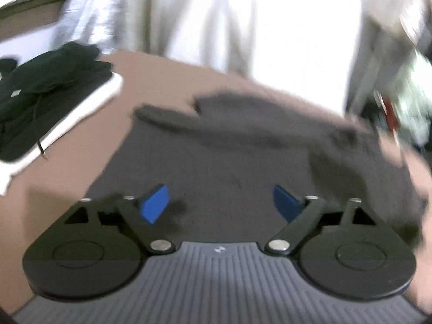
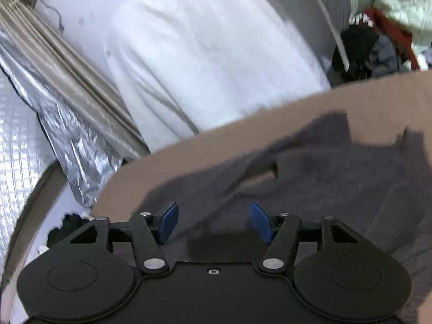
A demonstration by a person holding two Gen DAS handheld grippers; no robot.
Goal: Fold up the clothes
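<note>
Both grippers wide open, empty: left gripper (image 1: 220, 202) and right gripper (image 2: 214, 222) hovered over grey garment (image 1: 243, 145), which lay spread on tan table (image 1: 67, 178) just ahead/below.

A dark grey garment (image 1: 243, 148) lies spread flat across the tan surface (image 1: 151, 75), rumpled along its far edge, where one narrow part reaches out to the side. The fabric is plain and unpatterned; motion blur hides its finer details.
</note>
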